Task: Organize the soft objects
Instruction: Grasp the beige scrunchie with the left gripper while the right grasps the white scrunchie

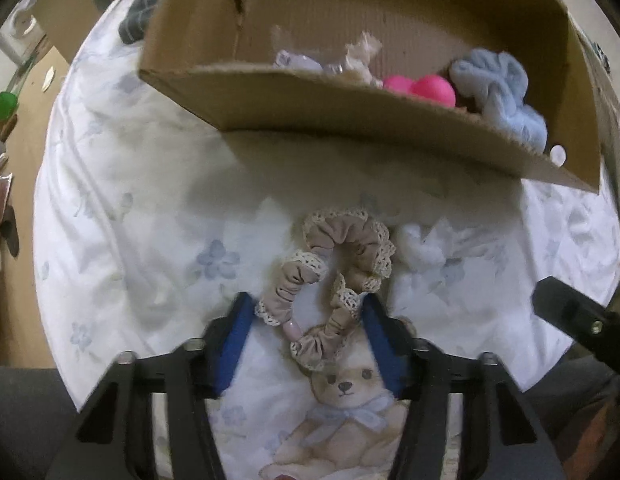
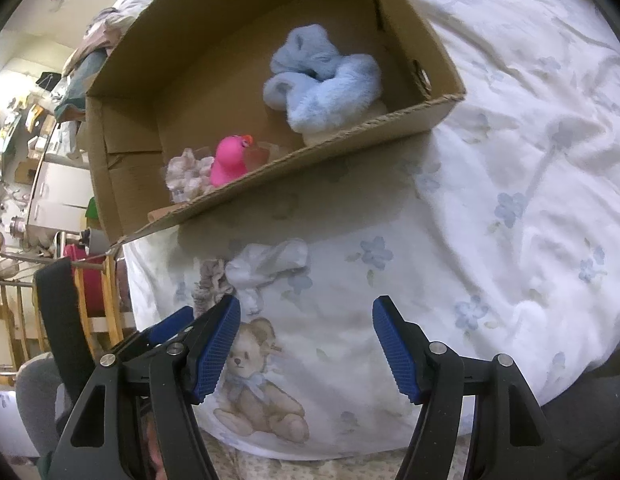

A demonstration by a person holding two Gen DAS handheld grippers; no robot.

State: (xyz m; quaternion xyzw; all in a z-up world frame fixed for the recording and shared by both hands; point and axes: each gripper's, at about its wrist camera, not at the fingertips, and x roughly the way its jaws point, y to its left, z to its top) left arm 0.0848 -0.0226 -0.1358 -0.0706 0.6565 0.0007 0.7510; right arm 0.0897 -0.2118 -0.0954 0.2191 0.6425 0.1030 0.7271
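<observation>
A beige lace-edged scrunchie lies on the floral bedsheet, its near end between the fingers of my open left gripper. A small white cloth lies just right of it, also in the right wrist view. The cardboard box behind holds a fluffy blue scrunchie, a pink toy duck and a pale scrunchie. My right gripper is open and empty above the sheet, right of the white cloth. The beige scrunchie shows partly behind its left finger.
A teddy bear print is on the sheet under the grippers. The bed's left edge drops to a cluttered floor with a green-capped bottle and furniture. A dark cloth lies behind the box.
</observation>
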